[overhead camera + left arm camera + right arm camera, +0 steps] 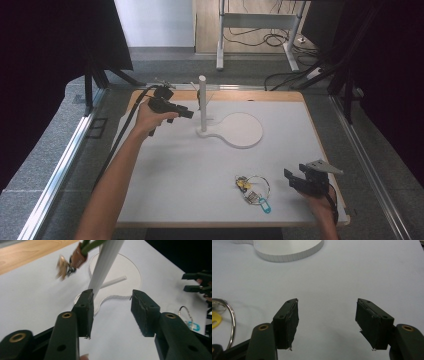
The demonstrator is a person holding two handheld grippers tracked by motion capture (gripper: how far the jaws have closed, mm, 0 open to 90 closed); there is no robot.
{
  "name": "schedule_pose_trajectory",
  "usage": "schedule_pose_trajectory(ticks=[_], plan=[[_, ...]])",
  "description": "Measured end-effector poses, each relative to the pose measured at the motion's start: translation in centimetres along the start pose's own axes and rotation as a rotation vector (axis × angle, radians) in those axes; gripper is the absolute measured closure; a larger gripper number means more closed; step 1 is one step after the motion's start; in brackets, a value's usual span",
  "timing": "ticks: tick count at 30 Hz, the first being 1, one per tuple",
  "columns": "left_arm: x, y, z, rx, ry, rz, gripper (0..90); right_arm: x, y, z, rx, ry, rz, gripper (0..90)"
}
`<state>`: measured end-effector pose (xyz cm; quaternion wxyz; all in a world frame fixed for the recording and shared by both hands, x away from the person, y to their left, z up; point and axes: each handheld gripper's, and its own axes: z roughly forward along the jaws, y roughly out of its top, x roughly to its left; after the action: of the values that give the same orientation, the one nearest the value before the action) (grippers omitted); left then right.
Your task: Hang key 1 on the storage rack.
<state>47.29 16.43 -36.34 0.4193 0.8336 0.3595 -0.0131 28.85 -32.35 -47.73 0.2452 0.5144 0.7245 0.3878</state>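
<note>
White board covers the table (165, 190) in front of me, with grey floor and dangling cables beyond it. At the far side stands a white stand (202, 105) on a round flat base, and a keychain (72, 262) with a brown tag hangs blurred from a peg near its top. My left tongs (186, 114) sit just beside the post, jaws parted with nothing between them (112, 312), so I judge that hanging this one is done. A second bunch of keys (252, 190), with a ring and yellow and blue tags, lies on the board near my edge. My right tongs (296, 177) rest just beside it, jaws wide and empty (327, 322), the ring (229, 322) off to one side. Next, I reckon, the right tongs must turn toward that ring and close on it cleanly.
</note>
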Motion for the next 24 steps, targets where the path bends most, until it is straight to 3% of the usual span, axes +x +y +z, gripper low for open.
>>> schedule_pose_trajectory(ticks=[5,11,19,24], plan=[[-1.2,-1.0,-0.6,-0.030,0.029,0.030,52.1,0.1,0.1,-0.1,-0.013,0.008,0.011,36.4],[-2.4,-3.0,-0.6,-0.036,0.046,0.059,51.0,0.4,0.1,0.0,-0.011,0.010,-0.029,36.5],[-3.1,-5.6,-1.4,-0.068,0.037,0.071,50.9,0.7,0.1,0.1,0.005,0.011,-0.048,36.3],[-3.5,-7.0,-1.9,-0.075,0.052,0.078,50.6,0.8,0.0,0.2,0.010,0.013,-0.051,35.9]])
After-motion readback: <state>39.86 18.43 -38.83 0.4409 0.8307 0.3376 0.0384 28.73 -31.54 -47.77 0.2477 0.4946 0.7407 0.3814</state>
